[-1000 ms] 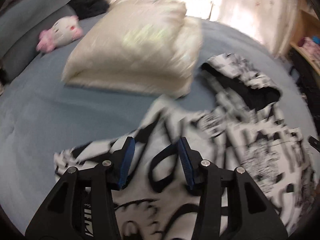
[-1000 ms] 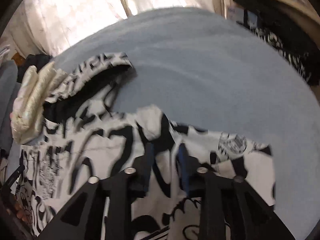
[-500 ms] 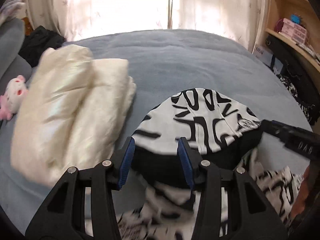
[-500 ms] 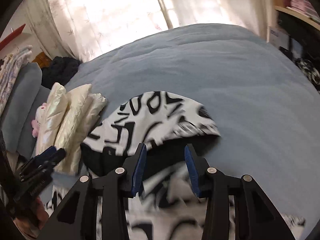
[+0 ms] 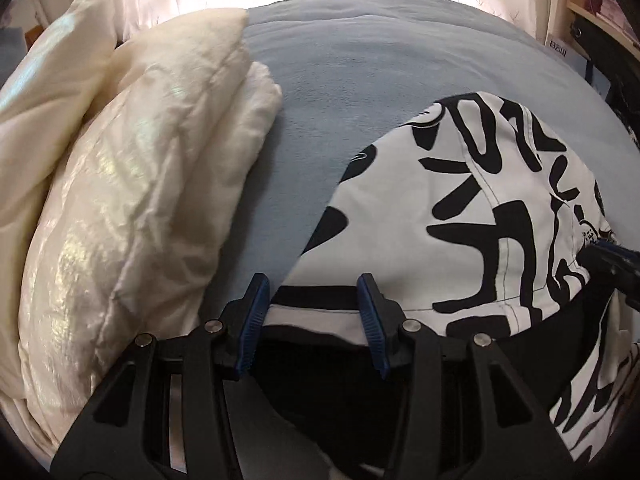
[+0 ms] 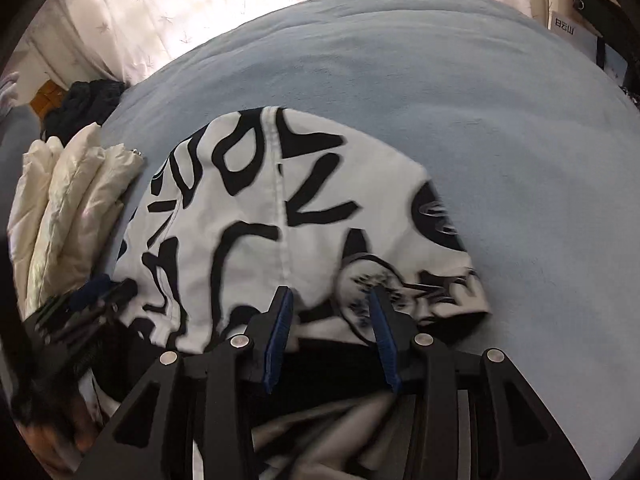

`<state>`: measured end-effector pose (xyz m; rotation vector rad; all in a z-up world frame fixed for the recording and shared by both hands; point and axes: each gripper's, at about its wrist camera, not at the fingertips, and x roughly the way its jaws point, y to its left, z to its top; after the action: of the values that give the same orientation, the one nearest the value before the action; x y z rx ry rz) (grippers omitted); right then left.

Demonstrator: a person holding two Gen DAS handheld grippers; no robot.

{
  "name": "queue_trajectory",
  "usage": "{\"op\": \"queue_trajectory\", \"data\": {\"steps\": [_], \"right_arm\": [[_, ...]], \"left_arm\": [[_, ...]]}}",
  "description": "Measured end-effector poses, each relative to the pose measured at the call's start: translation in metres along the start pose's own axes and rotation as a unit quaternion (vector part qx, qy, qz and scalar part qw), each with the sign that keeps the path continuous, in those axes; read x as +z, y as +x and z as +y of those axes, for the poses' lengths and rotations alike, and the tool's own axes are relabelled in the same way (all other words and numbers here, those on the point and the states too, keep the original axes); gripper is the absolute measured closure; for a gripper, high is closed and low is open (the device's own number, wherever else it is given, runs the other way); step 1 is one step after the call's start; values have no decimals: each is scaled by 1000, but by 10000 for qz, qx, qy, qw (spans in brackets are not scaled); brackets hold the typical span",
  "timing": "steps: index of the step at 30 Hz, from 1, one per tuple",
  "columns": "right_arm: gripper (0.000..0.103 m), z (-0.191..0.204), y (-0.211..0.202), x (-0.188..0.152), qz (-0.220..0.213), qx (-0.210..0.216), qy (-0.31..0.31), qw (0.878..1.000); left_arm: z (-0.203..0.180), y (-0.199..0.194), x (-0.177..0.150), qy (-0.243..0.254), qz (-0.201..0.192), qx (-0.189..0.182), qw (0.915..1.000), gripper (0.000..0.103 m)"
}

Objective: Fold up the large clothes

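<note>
- Left wrist view: left tool (image 5: 312,312) half-spread astride hooded jacket (image 5: 460,216) hem; grip unclear.
- Right tool (image 6: 330,322) likewise.
- Best lowered level, avoiding cream jacket (image 5: 132,184), onto bed (image 5: 360,80).

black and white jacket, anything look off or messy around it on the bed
Nothing stands out. The black and white jacket lies hood-up on the blue blanket, its black lining showing at the opening, beside a folded cream jacket.
</note>
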<state>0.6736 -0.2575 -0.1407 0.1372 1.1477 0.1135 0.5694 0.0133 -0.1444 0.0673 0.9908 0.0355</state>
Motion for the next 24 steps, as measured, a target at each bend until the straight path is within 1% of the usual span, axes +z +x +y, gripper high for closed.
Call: {"op": "queue_trajectory", "data": {"steps": [2, 4, 5, 6, 7, 8, 9, 11, 14, 16, 17, 20, 24], "right_arm": [[63, -4, -7, 0, 52, 65, -69, 9999], [62, -15, -25, 2, -13, 175, -61, 9998], [56, -20, -36, 4, -73, 237, -46, 9997], [45, -24, -47, 0, -142, 261, -22, 9996], [40, -31, -57, 5, -276, 265, 41, 9993], [30, -36, -64, 9, -389, 237, 87, 9989], [27, -40, -68, 14, -474, 197, 120, 9986], [27, -48, -67, 25, -453, 112, 181, 9987], [27, -62, -41, 41, -64, 270, 391, 9989], [27, -70, -22, 47, 78, 270, 534, 9982], [27, -73, -11, 50, 135, 209, 582, 9980], [27, -76, 6, 57, 201, 258, 653, 9973], [27, -70, 21, 70, 198, 382, 705, 9966]], "left_arm": [[3, -5, 3, 57, 10, -37, 10000, 61], [3, -13, 8, 154, -19, -149, 9998, 61], [3, -17, 10, 175, -42, -191, 9997, 61], [3, -21, 13, 186, -69, -248, 9995, 61], [4, -26, 17, 172, -101, -327, 9993, 61], [5, -29, 20, 150, -123, -393, 9990, 61], [5, -31, 24, 128, -138, -496, 9986, 61], [3, -32, 31, 126, -69, -726, 9973, 61], [-10, -22, 32, 160, 106, -941, 9954, 61], [-20, -9, 25, 257, 300, -935, 9948, 61], [-25, -7, 15, 294, 345, -912, 9948, 61], [-30, 1, 7, 401, 220, -790, 9958, 60], [-28, 0, 2, 400, 94, -787, 9961, 58]]}}
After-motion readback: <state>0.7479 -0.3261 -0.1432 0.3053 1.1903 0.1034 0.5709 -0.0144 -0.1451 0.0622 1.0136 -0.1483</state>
